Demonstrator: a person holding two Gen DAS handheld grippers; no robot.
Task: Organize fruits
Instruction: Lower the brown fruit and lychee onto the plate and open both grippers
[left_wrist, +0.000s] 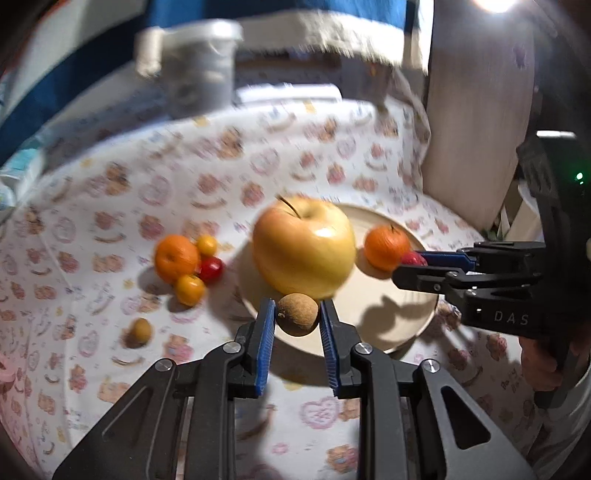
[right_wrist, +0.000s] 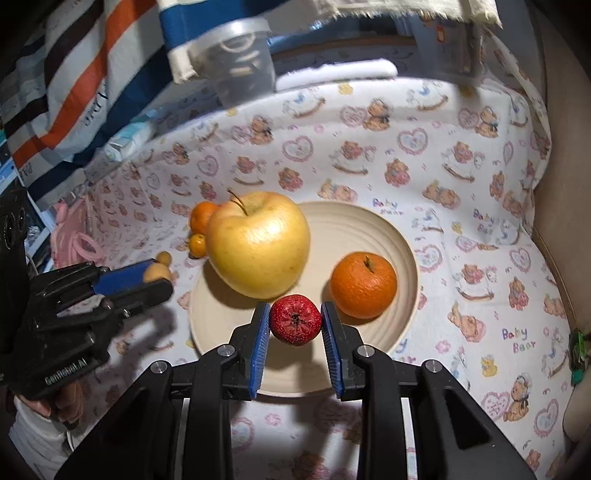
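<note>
Fruits mid-sort: left gripper (left_wrist: 297, 314) pinches small brown round longan (left_wrist: 297, 314) at frame centre, over the round cream ceramic plate (left_wrist: 388, 314) rim; right gripper (right_wrist: 295, 319) pinches red bumpy berry (right_wrist: 295, 319) above plate. Next, probably: lower, release beside big yellow apple (right_wrist: 258, 245).

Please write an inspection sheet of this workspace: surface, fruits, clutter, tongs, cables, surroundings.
Surface: bear-print cloth covers the table.
Job's things: apple and orange on the plate; a second orange with small tomatoes on the cloth.
Clutter: clear plastic tub at the far edge.
Tongs: left tongs shut on a brown fruit; right tongs shut on a red fruit.
Cables: nothing seen.
Surroundings: striped fabric at the back.
</note>
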